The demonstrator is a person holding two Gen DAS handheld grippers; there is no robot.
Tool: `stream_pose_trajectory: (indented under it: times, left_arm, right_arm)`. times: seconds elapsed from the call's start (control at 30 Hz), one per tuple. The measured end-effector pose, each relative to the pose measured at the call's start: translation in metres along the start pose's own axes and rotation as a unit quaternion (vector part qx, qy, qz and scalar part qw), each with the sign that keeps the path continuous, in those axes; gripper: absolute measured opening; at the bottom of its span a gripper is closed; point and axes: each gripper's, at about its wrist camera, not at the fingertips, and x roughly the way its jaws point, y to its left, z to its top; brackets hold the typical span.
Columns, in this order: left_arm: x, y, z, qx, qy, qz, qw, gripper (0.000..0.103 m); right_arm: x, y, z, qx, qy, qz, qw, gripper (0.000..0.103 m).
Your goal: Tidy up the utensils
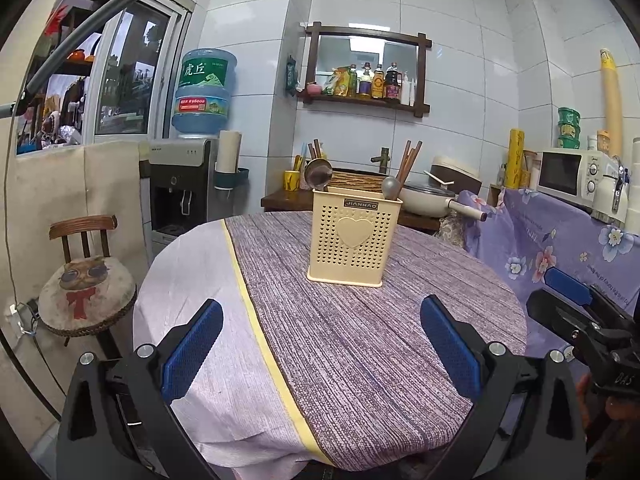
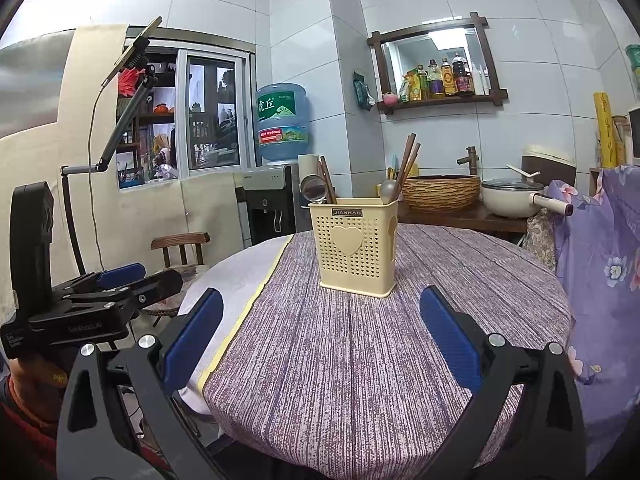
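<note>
A cream perforated utensil holder point(image 1: 354, 240) point(image 2: 356, 248) with a heart on its front stands upright near the middle of the round table point(image 1: 360, 352) point(image 2: 360, 360). Inside it are a metal strainer ladle point(image 1: 318, 174) point(image 2: 312, 190), a grey spoon point(image 1: 390, 188) point(image 2: 387, 191) and brown chopsticks point(image 1: 410, 160) point(image 2: 408, 160). My left gripper point(image 1: 320, 302) hangs open over the table's near edge, short of the holder, holding nothing. My right gripper point(image 2: 321, 293) is also open and empty, level with the left one. Each shows at the edge of the other's view.
A chair with a cat cushion point(image 1: 86, 292) stands left of the table, with a water dispenser point(image 1: 180, 188) behind it. A floral cloth point(image 1: 560, 240) point(image 2: 600, 260) drapes furniture on the right. The back counter holds a pan point(image 1: 430, 198) and a woven basin point(image 2: 440, 190).
</note>
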Motion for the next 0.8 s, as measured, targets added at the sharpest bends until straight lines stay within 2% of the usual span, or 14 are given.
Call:
stream_pose_trajectory:
  times: [0.8]
  left_arm:
    - [0.0048, 0.0004, -0.0011, 0.005, 0.013, 0.016, 0.9998, 0.098]
  right_arm:
    - [0.0005, -0.0035, -0.0019, 0.003, 0.005, 0.0, 1.0, 0.097]
